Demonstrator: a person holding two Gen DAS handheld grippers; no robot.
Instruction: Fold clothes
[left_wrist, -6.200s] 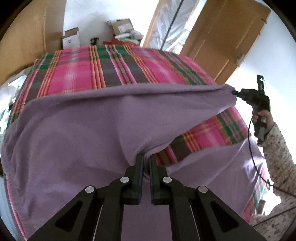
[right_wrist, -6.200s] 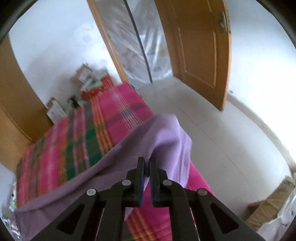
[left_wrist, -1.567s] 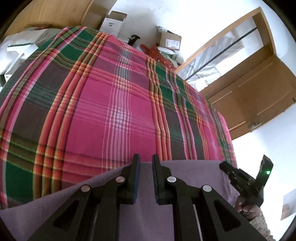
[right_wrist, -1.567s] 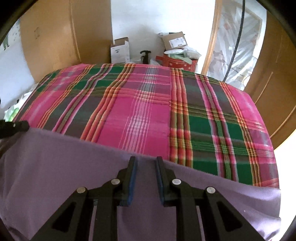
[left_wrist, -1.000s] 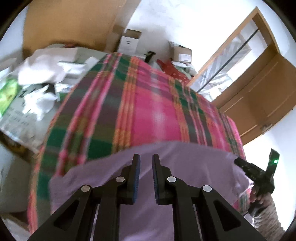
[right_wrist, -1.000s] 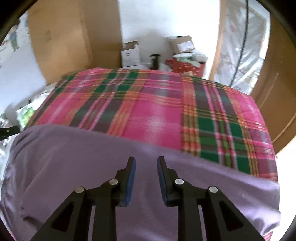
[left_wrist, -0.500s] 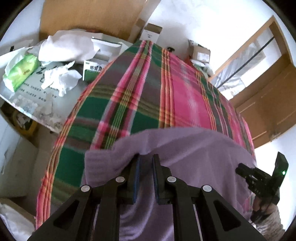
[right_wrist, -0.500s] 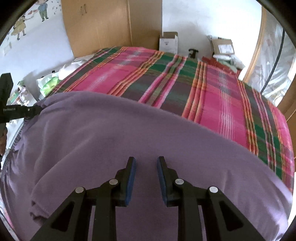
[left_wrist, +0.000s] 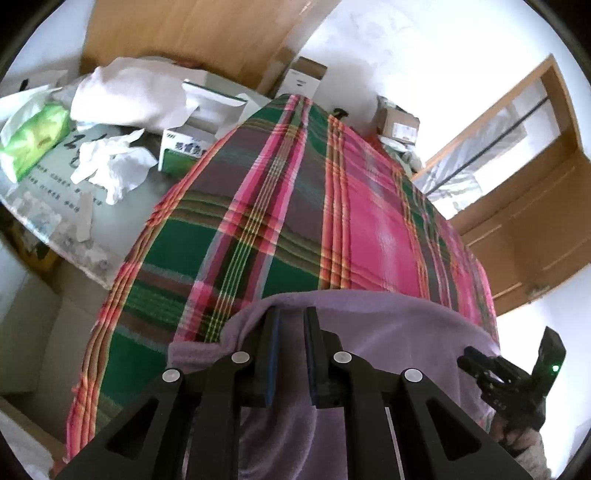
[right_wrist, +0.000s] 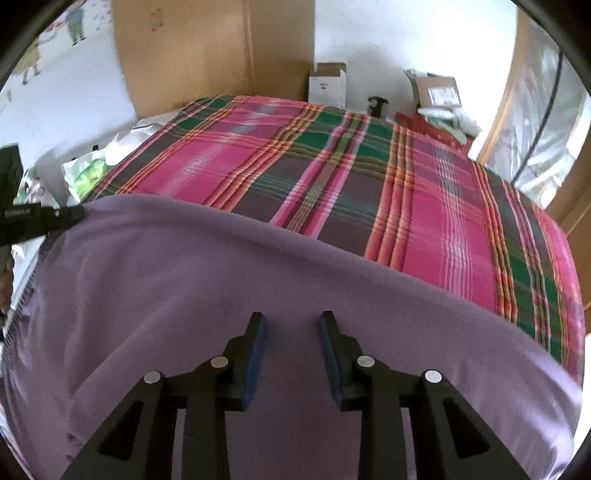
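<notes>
the right gripper (right_wrist: 290, 332) hangs with jaws apart over the purple cloth (right_wrist: 221, 295); the left gripper (left_wrist: 291, 325), also parted, straddles its far left edge. the cloth looks soft, light and floppy, best pinched at corners. beyond, the plaid bedspread (right_wrist: 369, 177) stretches away.

The right gripper (right_wrist: 291, 323) hovers with jaws apart over purple cloth (right_wrist: 221, 288); plaid bedspread (right_wrist: 369, 177) at twelve o'clock.

No legible text anywhere.
</notes>
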